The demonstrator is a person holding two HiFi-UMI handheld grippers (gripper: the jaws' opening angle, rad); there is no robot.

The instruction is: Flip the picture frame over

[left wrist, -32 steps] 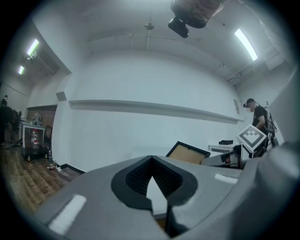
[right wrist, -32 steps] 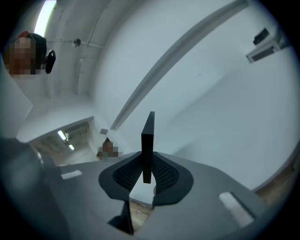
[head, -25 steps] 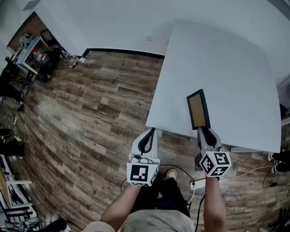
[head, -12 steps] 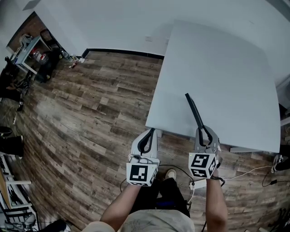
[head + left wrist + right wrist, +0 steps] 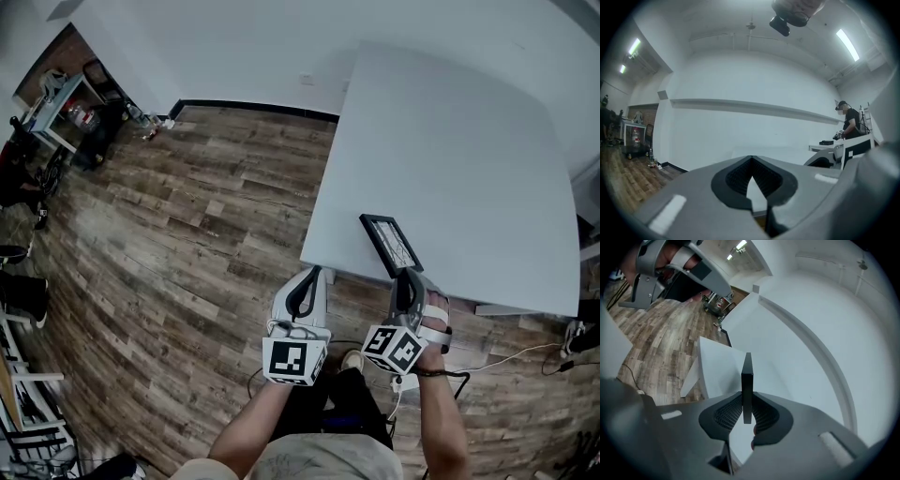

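**A:** Your right gripper (image 5: 405,279) is clamping the near short edge of the thin, black-rimmed rectangular picture frame (image 5: 389,242). In the right gripper view it is standing edge-on, pinched between the ribbed pads (image 5: 726,416). It is sitting at about 7 o'clock of the flat white table (image 5: 450,141), running from your gripper toward 11 o'clock. Whether its far end is touching the tabletop, I can't tell.

**B:** Your left gripper (image 5: 307,281) is idling at 9 o'clock of the right one. Its jaws are together on nothing, off the table's edge above the brown plank floor (image 5: 187,216).

**A:** I'm judging the frame to be stiff and light. Its front pane could crack, though, and the smooth rim could slip, since you're gripping one end only. Taking that short rim at its middle is what's keeping it from twisting.

**B:** You're now showing its other side. A second ago the brown backing was facing the camera, and half a second ago the frame was edge-on. Now the pale picture face is turning up. Your marker cube (image 5: 394,349) has rolled toward 9 o'clock, and the frame is lying lower, closer to the table's near edge.
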